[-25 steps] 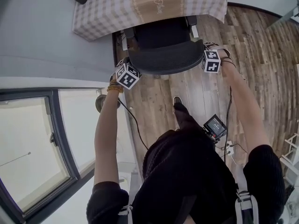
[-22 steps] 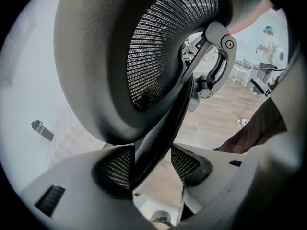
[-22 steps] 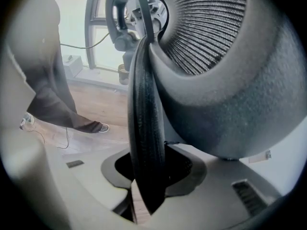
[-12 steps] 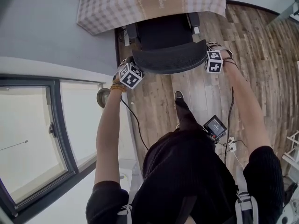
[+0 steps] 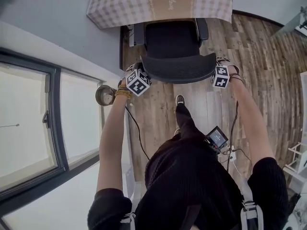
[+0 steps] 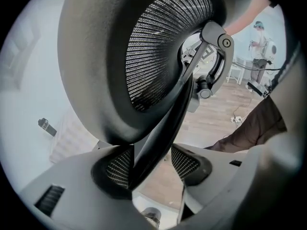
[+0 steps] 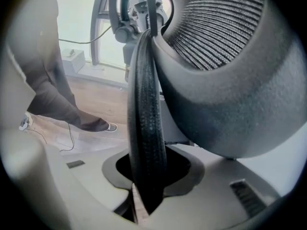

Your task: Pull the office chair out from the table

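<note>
The black mesh office chair [image 5: 173,42] stands in front of the table with the checked cloth [image 5: 144,4], its seat out from under the tabletop. My left gripper [image 5: 143,74] is at the left end of the backrest's top edge [image 5: 180,70]. In the left gripper view the backrest's frame strut [image 6: 163,128] runs between the left gripper's [image 6: 153,166] jaws and lies against one pad [image 6: 117,169], with a gap to the other. My right gripper [image 5: 214,71] is at the right end. Its [image 7: 146,178] jaws are closing on the backrest's rim [image 7: 144,128], which fills the gap.
A wall and a large window [image 5: 29,123] run along the left. A round metal object [image 5: 104,95] and a cable [image 5: 136,128] lie on the wood floor. My shoe [image 5: 180,100] is behind the chair. A white rack [image 5: 297,162] stands at right; another person [image 6: 261,42] stands far off.
The chair has rolled back from the table toward me, with more of its seat showing. Both grippers moved back with the backrest.
</note>
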Available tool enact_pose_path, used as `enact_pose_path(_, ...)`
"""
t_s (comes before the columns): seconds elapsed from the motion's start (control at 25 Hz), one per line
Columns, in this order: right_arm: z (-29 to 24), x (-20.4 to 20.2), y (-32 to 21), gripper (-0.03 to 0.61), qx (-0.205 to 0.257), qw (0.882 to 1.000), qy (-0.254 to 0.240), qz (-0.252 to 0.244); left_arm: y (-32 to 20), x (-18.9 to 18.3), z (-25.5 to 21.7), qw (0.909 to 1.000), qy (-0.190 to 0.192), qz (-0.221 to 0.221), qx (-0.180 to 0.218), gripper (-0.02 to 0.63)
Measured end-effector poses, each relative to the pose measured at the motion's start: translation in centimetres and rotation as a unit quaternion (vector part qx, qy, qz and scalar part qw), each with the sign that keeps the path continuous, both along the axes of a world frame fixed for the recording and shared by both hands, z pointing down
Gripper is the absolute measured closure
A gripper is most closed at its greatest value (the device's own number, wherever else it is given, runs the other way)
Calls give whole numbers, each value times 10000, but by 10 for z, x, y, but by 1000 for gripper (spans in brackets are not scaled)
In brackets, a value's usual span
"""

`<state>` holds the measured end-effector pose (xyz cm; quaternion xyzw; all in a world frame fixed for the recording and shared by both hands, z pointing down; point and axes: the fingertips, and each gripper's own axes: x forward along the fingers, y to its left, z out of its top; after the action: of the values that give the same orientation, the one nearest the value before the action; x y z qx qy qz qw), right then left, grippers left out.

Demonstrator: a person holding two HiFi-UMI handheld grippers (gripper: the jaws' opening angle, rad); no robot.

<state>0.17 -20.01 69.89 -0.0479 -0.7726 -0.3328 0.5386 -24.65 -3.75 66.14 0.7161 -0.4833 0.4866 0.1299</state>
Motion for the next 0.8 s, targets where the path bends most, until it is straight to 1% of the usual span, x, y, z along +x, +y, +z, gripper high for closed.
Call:
enact_pose_path(0.16,7,19,25,465,-9,10000,21,72,24,14,-3,10000,-27,24,89,359)
enact_pose_path(0.32,4,36,56,469,15,9999,8,119,52,31,-2,9999,-2,77,64,357)
enact_pose_path(0.52,12,50,89,474,-42,10000,-14,30,86,45,-2,10000,-1,80,42,357)
enact_pose_path(0.8,0,79,123,476,74,10000,-49,21,121,76,-1,10000,-8,61,37,357)
